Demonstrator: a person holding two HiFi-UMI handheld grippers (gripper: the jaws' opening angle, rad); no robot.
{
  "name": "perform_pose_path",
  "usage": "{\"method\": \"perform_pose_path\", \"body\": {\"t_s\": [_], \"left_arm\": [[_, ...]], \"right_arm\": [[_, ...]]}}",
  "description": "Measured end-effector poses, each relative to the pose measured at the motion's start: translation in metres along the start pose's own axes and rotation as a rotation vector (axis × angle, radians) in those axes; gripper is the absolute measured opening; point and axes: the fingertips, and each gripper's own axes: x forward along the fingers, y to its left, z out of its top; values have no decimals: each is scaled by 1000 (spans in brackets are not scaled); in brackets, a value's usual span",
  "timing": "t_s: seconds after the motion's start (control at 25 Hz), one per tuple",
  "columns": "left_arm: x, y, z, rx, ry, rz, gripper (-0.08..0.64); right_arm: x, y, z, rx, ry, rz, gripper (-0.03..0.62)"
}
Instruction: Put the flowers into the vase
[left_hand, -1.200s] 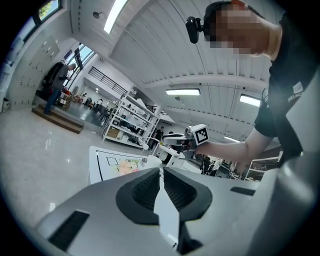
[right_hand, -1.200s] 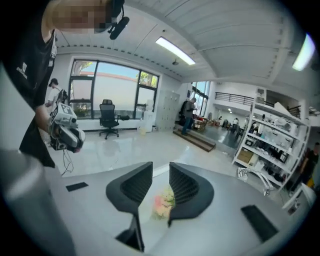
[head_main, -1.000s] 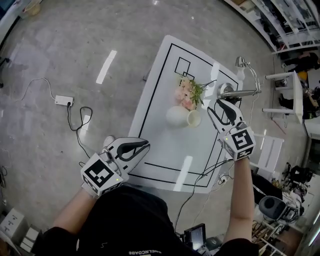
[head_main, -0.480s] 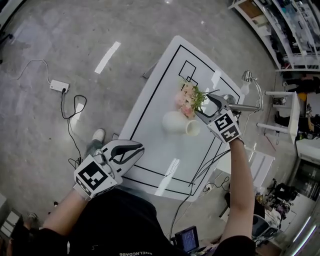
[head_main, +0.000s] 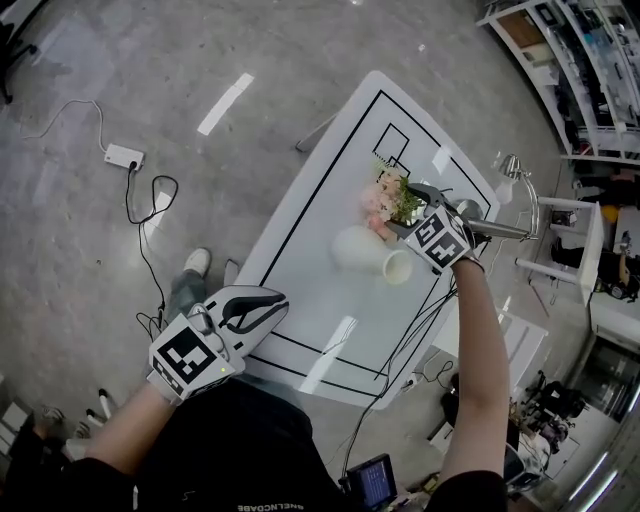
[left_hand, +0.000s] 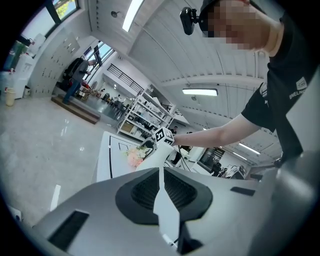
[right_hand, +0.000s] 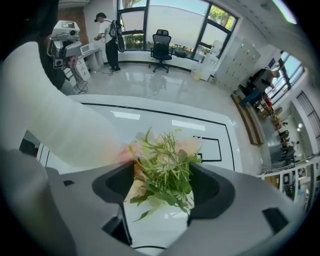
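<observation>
Now right tongs (head_main: 404, 208) lower, jaws just opened, astride flowers (head_main: 384, 196).

Shirt lettering (head_main: 283, 506): white capitals, upside down at the lower edge, too small to read.
Other readable text: none.

The table (head_main: 310, 272) is white with black outline rectangles; the vase (head_main: 358, 248) is plain off-white. The flowers (head_main: 388, 197) are pale pink and peach with green sprigs. The left gripper (head_main: 270, 303) and right gripper (head_main: 403, 212) are light grey with black recesses, each bearing black-and-white square markers.
</observation>
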Motion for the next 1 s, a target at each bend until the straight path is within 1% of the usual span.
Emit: {"method": "perform_pose_path", "body": {"t_s": [0.24, 0.56, 0.8, 1.0], "left_arm": [[0, -1, -4, -19, -9, -4, 11], [2, 3, -9, -42, -1, -1, 11], [-1, 13, -12, -56, -5, 11, 9], [-1, 10, -11, -73, -11, 4, 9]], "right_arm": [[22, 2, 5, -27, 57, 35, 327], [39, 5, -1, -71, 121, 53, 327], [45, 1, 3, -37, 104, 37, 324], [42, 0, 1, -8, 92, 16, 293]]}}
